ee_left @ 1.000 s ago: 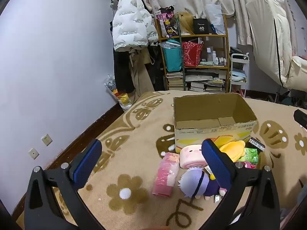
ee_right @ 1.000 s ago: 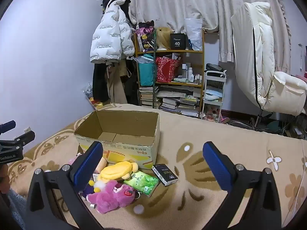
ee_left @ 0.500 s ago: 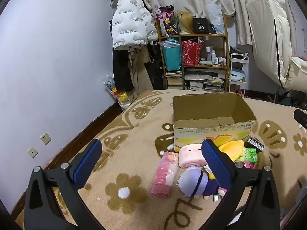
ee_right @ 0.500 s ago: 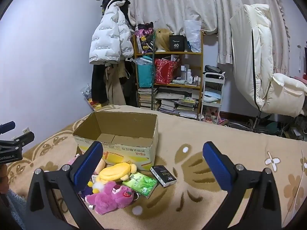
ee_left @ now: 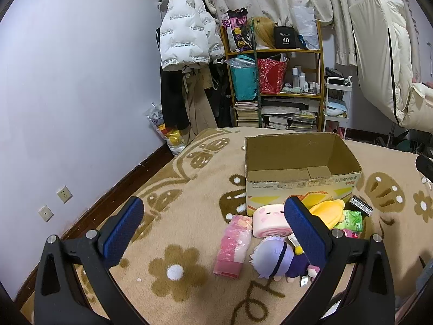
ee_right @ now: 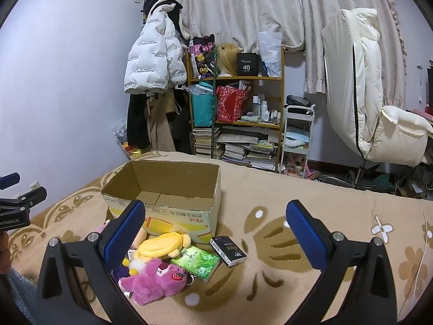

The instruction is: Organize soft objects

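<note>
Both grippers spread wide and empty, toys heaped ahead of me.

My left gripper (ee_left: 213,224) hangs over the pink pack (ee_left: 233,245) and purple-haired doll (ee_left: 273,258); my right gripper (ee_right: 216,227) faces the pink bear (ee_right: 155,279). The cardboard box (ee_right: 173,203) sits beyond. Tissue packs crowd the plush, so I might snag one.

Right gripper (ee_right: 215,228) wide apart, blue pads (ee_right: 304,234) gripping nothing, hovering above patterned blanket (ee_right: 284,243). Open cardboard box (ee_right: 167,200) ahead left, upright. Just in front of it: yellow plush (ee_right: 162,243), pink plush bear (ee_right: 155,277), green tissue pack (ee_right: 196,262), black packet (ee_right: 228,247). Left gripper (ee_right: 16,203) at left edge. Cluttered shelf (ee_right: 238,113) beyond.
</note>
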`<control>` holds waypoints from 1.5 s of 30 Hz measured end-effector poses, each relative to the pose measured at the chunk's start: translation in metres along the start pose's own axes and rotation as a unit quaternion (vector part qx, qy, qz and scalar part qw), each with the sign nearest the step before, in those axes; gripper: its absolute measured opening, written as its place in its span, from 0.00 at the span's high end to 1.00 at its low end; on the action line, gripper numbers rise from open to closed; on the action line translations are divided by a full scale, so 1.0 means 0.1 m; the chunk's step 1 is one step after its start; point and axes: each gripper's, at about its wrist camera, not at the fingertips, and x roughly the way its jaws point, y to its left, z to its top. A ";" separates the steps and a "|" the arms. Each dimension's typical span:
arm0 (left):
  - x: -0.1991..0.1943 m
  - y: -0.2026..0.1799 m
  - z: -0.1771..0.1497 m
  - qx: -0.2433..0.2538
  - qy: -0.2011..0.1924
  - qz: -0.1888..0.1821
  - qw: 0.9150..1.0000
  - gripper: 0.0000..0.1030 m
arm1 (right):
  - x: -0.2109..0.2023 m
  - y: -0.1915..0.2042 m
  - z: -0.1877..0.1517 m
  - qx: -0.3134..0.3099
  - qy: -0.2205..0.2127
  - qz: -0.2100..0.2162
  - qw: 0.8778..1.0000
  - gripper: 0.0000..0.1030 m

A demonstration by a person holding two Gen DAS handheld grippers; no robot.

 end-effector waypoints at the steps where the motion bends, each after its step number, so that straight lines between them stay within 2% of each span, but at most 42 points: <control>1: 0.00 0.00 0.00 0.000 -0.001 0.000 1.000 0.01 | 0.00 0.00 0.00 0.000 0.000 0.000 1.000 0.00; 45: 0.01 0.03 -0.01 0.000 0.000 0.002 1.000 0.01 | 0.03 0.00 -0.03 0.001 0.001 0.000 1.000 0.00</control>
